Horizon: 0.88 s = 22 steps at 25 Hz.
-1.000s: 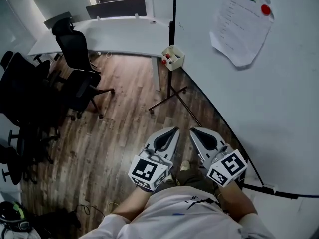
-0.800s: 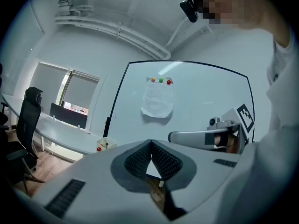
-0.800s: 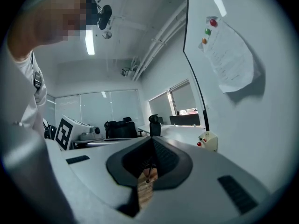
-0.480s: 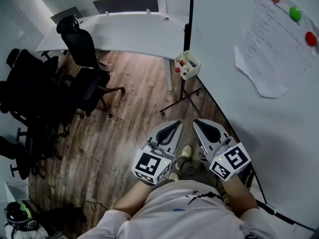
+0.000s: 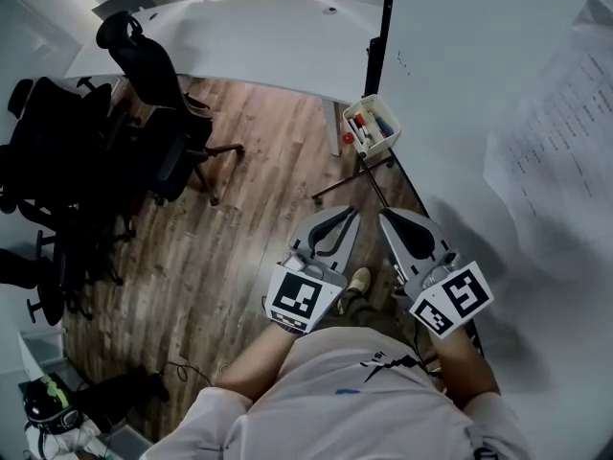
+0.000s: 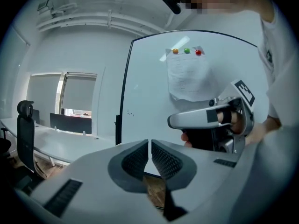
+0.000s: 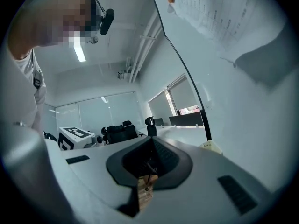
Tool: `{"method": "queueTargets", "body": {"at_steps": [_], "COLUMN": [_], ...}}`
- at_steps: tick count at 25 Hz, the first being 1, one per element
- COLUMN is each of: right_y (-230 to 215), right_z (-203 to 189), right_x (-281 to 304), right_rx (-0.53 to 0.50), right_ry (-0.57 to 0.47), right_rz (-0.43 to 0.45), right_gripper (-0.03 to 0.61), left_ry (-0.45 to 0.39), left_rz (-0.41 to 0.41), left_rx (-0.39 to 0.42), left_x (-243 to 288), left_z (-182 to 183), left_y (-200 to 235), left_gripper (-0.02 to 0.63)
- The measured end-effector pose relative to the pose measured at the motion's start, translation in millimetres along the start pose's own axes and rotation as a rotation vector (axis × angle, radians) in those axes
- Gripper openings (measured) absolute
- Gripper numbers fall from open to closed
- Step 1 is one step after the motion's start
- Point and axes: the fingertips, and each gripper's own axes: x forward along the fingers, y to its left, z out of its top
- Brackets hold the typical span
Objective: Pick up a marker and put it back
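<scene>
A small white marker tray [image 5: 374, 126] hangs at the whiteboard's [image 5: 460, 75] left edge, with red and blue markers [image 5: 362, 125] lying in it. Both grippers are held side by side in front of the person's body, pointing toward the tray and still well short of it. My left gripper [image 5: 349, 212] is shut with nothing between its ribbed pads [image 6: 140, 158]. My right gripper [image 5: 386, 216] also looks shut and empty, its jaws meeting at the tip [image 7: 152, 141]. A pale corner of the tray [image 7: 211, 146] shows in the right gripper view, beyond the jaws.
A paper sheet [image 5: 565, 161] is pinned on the whiteboard with coloured magnets [image 6: 187, 51]. The board's stand legs [image 5: 350, 175] spread over the wooden floor below the tray. A long white desk [image 5: 249, 46] runs behind, with several black office chairs [image 5: 144, 75] at the left.
The person has walked forward: the tray and whiteboard now sit closer to both grippers and lower in the head view. The grippers keep their side-by-side pose, jaws unchanged.
</scene>
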Motion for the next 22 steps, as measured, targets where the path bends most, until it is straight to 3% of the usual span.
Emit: {"method": "queueTargets", "body": {"at_steps": [6, 10, 22], "right_y": [-33.6, -48.9, -91.1], "right_z": [-4.0, -3.5, -14.4], "right_x": [26.3, 37.6, 54.5], "right_rx": [0.02, 0.012, 0.051], "right_ry": [0.024, 0.043, 0.075], "right_rz": [-0.055, -0.129, -0.29], "right_gripper": [0.014, 0.014, 0.014], "left_ry": [0.042, 0.1, 0.179], "left_rz": [-0.013, -0.043, -0.128], "left_rx": [0.07, 0.13, 0.271], "left_x": [46.1, 76.8, 145.1], "left_z": [-27.0, -52.9, -104.4], "left_y": [34.0, 54.2, 80.1], "left_gripper": [0.015, 0.118, 0.123]}}
